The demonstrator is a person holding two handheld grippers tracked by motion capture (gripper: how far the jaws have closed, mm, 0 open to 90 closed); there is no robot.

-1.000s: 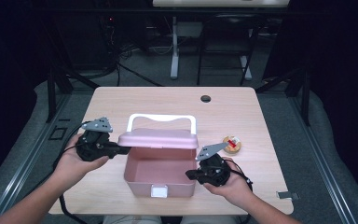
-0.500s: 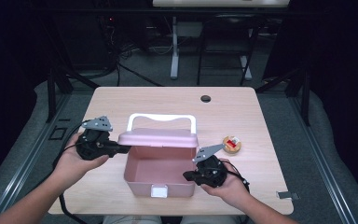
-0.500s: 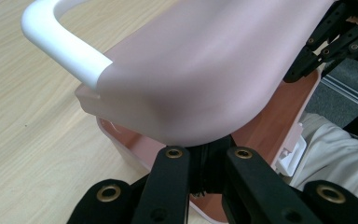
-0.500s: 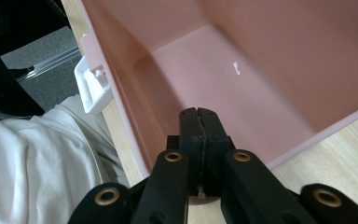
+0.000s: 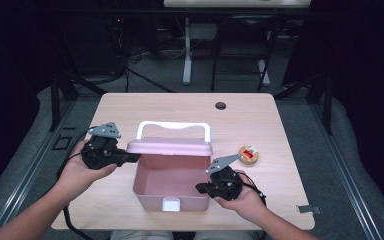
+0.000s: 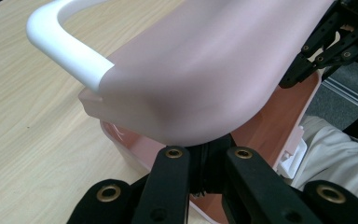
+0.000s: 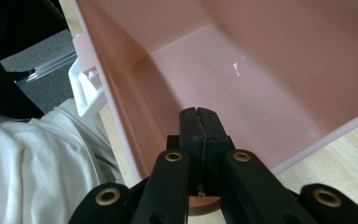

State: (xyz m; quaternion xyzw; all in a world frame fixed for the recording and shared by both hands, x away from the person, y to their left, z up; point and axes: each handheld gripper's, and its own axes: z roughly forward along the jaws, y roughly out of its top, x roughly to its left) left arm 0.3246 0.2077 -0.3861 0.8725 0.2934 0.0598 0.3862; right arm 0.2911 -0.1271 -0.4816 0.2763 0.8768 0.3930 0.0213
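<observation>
Pale wood table (image 5: 290,200) bore the pink box (image 5: 172,185) at its near middle. Left gripper (image 5: 130,158), shut, propped the lid (image 5: 170,146); right gripper (image 5: 202,188), shut empty, steadied the rim. Lifting slowly seemed wise.

Pale pink box (image 5: 172,185), pink lid (image 5: 170,146) up with a white handle (image 5: 174,126), white latch (image 5: 170,203) beside the black right claw (image 5: 200,188). Black left claw (image 5: 136,157) too. Light wood-grain table (image 5: 280,190); beyond the right claw, a tan round thing (image 5: 248,154) with red on top.
</observation>
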